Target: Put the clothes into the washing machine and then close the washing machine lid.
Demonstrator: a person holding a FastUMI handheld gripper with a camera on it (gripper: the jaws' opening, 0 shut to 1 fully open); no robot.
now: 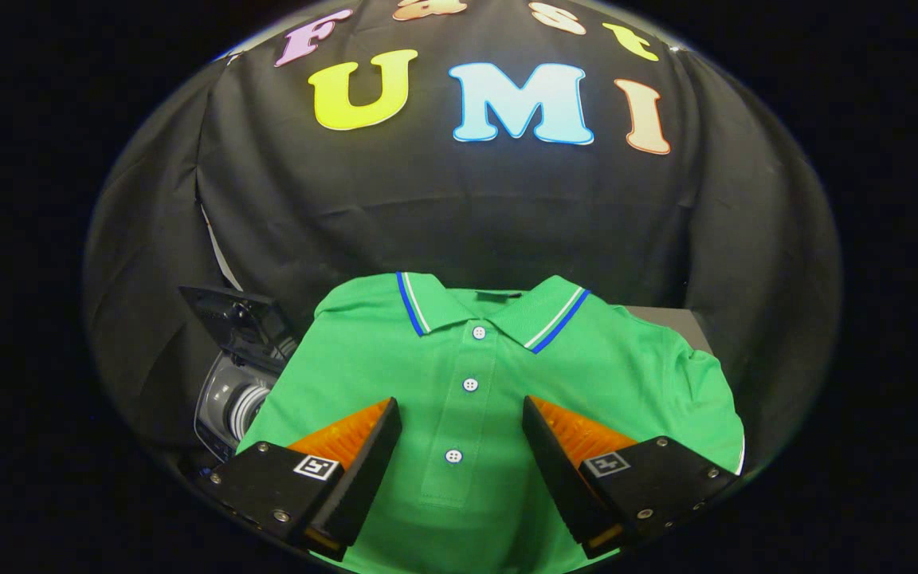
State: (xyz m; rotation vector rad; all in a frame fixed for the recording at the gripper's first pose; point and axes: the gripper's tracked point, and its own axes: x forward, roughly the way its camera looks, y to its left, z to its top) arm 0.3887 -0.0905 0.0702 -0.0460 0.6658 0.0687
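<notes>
- The gripper [461,446] hangs over the shirt [475,399] with its fingers spread wide, holding nothing.
- The shirt's buttoned front runs between the two fingers and on beyond them.
- It lies flat and face up on the table [670,319], collar farthest from the gripper.
- The shirt is green, with white buttons and a blue-and-white striped collar edge.
- The washing machine [240,375] sits just beside the shirt's left side, lid raised.
</notes>
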